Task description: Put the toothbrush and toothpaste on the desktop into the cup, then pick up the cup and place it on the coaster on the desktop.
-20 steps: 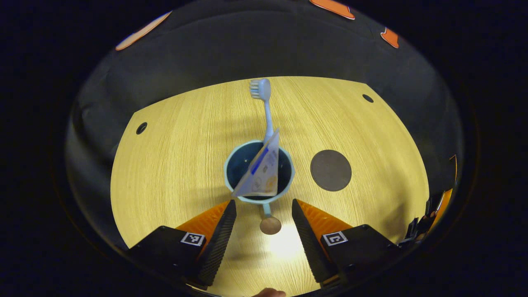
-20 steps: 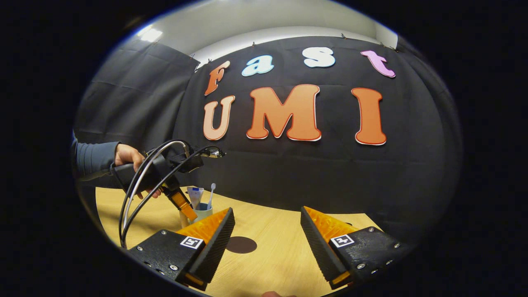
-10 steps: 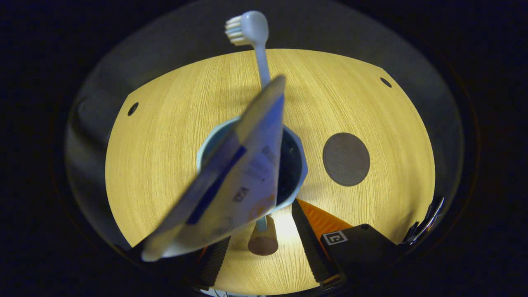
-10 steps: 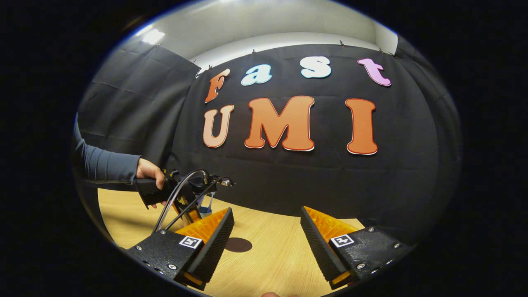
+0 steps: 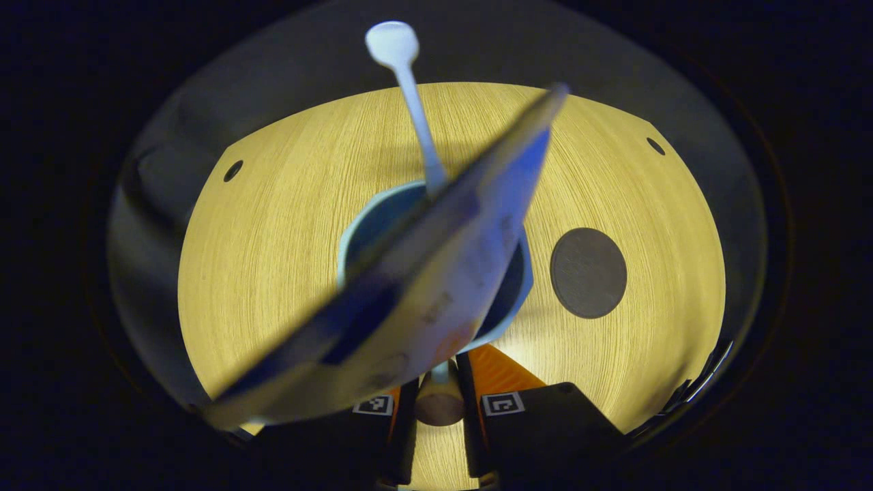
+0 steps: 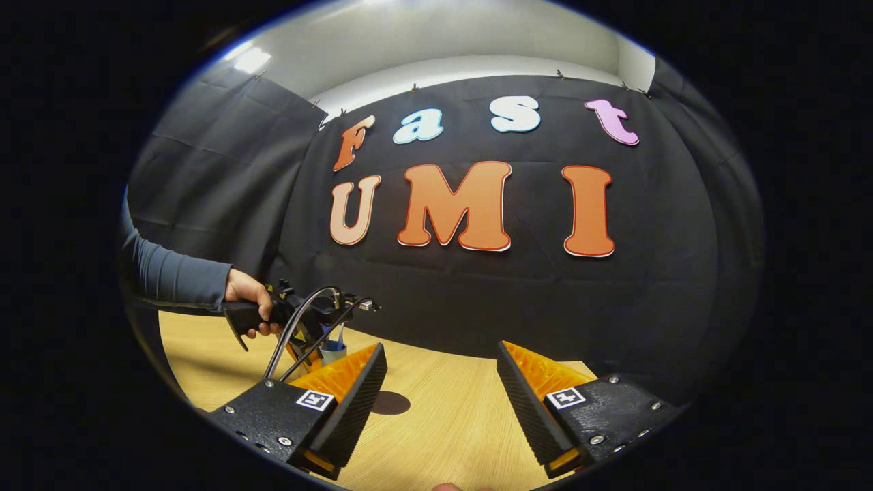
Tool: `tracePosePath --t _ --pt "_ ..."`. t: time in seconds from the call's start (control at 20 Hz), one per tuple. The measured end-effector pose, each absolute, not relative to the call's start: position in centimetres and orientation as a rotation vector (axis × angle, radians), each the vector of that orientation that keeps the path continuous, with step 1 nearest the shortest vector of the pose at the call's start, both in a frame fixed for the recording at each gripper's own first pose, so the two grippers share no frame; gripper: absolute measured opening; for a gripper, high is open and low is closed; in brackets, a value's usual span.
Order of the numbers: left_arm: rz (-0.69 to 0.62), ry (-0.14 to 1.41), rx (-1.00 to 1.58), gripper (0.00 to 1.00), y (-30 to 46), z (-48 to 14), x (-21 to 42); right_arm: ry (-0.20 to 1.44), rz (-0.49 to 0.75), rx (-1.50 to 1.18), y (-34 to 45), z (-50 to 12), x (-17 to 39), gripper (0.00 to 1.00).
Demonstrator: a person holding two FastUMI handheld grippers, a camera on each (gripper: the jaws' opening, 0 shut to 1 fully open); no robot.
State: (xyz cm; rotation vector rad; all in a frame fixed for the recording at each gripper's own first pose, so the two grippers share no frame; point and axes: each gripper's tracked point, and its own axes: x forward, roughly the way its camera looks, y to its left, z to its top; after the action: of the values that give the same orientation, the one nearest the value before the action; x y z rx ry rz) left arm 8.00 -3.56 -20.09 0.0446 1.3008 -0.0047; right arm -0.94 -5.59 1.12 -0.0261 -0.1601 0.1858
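toothpaste (image 5: 409,300) blurred, over cup (image 5: 351,228)

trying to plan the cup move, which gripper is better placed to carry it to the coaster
Left. Its gripper is already closed around the handle of the cup, with toothbrush and toothpaste inside, and the coaster lies just beside it. The right gripper hangs open, off to the side and holding nothing.

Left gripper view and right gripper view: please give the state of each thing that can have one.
Pale blue cup: upright on the desk, not on the coaster.
White toothbrush: standing in cup.
White toothpaste tube: leaning in cup.
Dark round coaster: bare.
Left gripper: shut on cup's handle.
Right gripper: open, holding nothing.
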Motion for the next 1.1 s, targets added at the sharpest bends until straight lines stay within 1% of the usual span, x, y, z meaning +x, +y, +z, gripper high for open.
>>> tracePosePath --t 0.25,0.55,0.9,0.95,1.0,1.1 --pt "-0.022 1.264 0.003 0.35 -3.9 -19.2 7.2 -0.160 0.171 -0.023 -5.6 1.4 -1.0 0.98" --pt "-0.028 1.205 0.024 0.34 -4.4 -16.6 7.2 -0.161 0.154 -0.019 -6.1 1.3 -1.4 0.98" --pt "-0.086 1.153 0.067 0.33 -7.5 -13.9 6.9 -0.149 0.121 0.007 -7.3 1.2 -1.7 0.98" --pt "-0.092 1.148 0.073 0.33 -8.7 -12.0 4.8 -0.149 0.119 0.008 -7.4 1.2 -1.8 0.98" --pt "-0.100 1.145 0.075 0.33 -9.7 -12.1 6.3 -0.147 0.118 0.009 -7.5 1.1 -1.9 0.98" --pt "-0.124 1.150 0.067 0.33 -10.0 -12.5 6.3 -0.144 0.110 0.013 -7.9 1.0 -2.1 0.98"
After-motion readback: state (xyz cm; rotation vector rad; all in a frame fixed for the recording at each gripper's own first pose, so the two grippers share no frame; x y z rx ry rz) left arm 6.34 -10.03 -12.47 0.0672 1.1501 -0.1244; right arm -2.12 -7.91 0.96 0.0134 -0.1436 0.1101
